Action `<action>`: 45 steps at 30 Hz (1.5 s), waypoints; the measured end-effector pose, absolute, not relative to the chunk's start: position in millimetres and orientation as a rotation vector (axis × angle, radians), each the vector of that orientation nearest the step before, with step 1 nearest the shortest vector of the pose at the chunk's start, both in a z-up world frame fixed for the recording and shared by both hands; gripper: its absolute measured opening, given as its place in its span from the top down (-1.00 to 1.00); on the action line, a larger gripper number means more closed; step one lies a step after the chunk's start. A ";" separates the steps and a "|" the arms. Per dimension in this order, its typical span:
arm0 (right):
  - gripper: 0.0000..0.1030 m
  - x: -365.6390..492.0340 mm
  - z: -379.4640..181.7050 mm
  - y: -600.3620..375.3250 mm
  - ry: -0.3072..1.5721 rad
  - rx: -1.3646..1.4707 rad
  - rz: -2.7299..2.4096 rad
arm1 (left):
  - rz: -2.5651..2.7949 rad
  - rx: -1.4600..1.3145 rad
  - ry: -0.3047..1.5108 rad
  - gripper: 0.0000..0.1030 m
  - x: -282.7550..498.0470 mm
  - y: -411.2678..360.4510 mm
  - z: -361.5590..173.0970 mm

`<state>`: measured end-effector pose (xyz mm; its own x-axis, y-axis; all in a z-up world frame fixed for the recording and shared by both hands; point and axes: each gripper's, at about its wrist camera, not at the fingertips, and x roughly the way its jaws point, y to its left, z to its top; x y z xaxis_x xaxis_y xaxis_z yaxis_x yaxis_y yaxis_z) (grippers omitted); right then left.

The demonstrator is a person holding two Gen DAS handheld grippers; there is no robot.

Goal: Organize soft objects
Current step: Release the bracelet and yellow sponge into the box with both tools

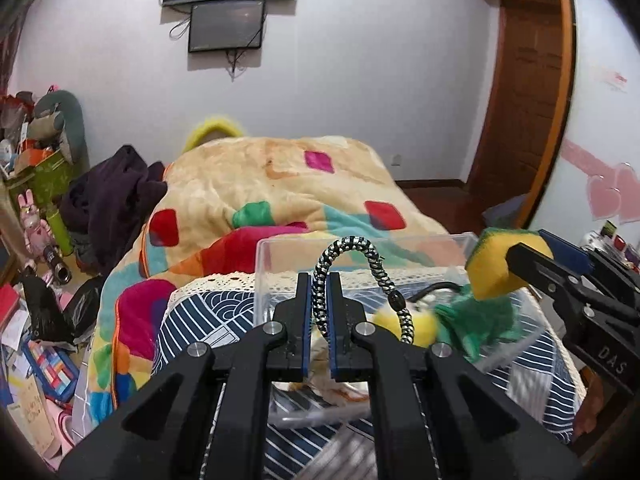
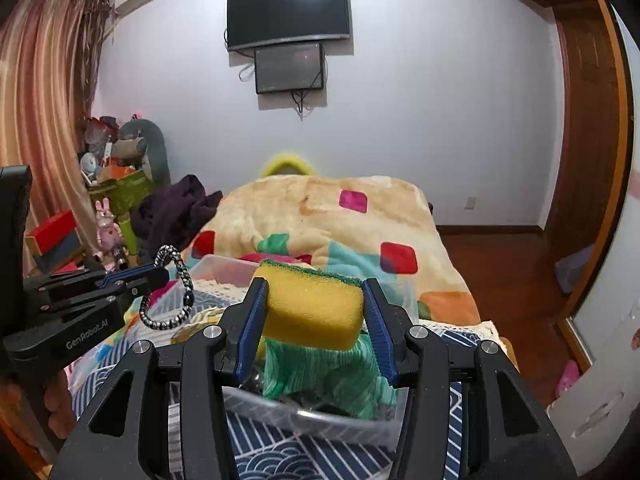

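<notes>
My left gripper [image 1: 319, 280] is shut on a black-and-white braided hair tie [image 1: 362, 272] and holds it above a clear plastic box [image 1: 360, 246]; the tie loops up and hangs to the right. It also shows in the right wrist view [image 2: 170, 292]. My right gripper [image 2: 314, 288] is shut on a yellow sponge with a green scouring top [image 2: 314, 306], held over the same box [image 2: 224, 266]. In the box lie a green cloth [image 2: 340, 372] and a yellow ball [image 1: 420, 324]. The sponge shows at right in the left wrist view [image 1: 494, 262].
The box stands on a small table with a blue-and-white patterned cloth [image 1: 208, 320]. Behind it is a bed with a colourful blanket [image 1: 280, 184]. Clutter, toys and boxes [image 1: 36, 240] fill the floor at left. A wooden door [image 1: 524, 92] is at right.
</notes>
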<state>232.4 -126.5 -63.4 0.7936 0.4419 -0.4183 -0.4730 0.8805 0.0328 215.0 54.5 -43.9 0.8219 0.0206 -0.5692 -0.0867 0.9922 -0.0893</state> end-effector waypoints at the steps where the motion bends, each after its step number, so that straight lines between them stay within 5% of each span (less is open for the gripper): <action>1: 0.13 236.0 -66.0 -124.2 0.443 -0.078 0.490 | 0.065 -0.116 0.618 0.89 220.4 57.1 -48.9; 14: 0.07 267.7 -93.0 -108.5 0.593 -0.106 0.502 | 0.054 -0.075 0.734 0.88 241.9 51.1 -87.4; 17: 0.04 264.6 -98.8 -103.7 0.600 -0.147 0.490 | 0.038 -0.063 0.735 0.73 238.7 47.2 -87.8; 21: -0.24 258.2 -101.3 -104.3 0.613 -0.172 0.498 | 0.025 -0.081 0.730 0.55 232.1 48.8 -85.4; 45: -0.30 186.4 -26.2 -154.2 0.344 -0.054 0.537 | -0.072 -0.058 0.403 0.03 115.6 23.0 14.4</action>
<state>186.4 -154.2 -26.2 0.8035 0.4919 -0.3353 -0.5100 0.8593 0.0386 115.6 23.0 14.4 0.9174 -0.0811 -0.3895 0.0582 0.9958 -0.0704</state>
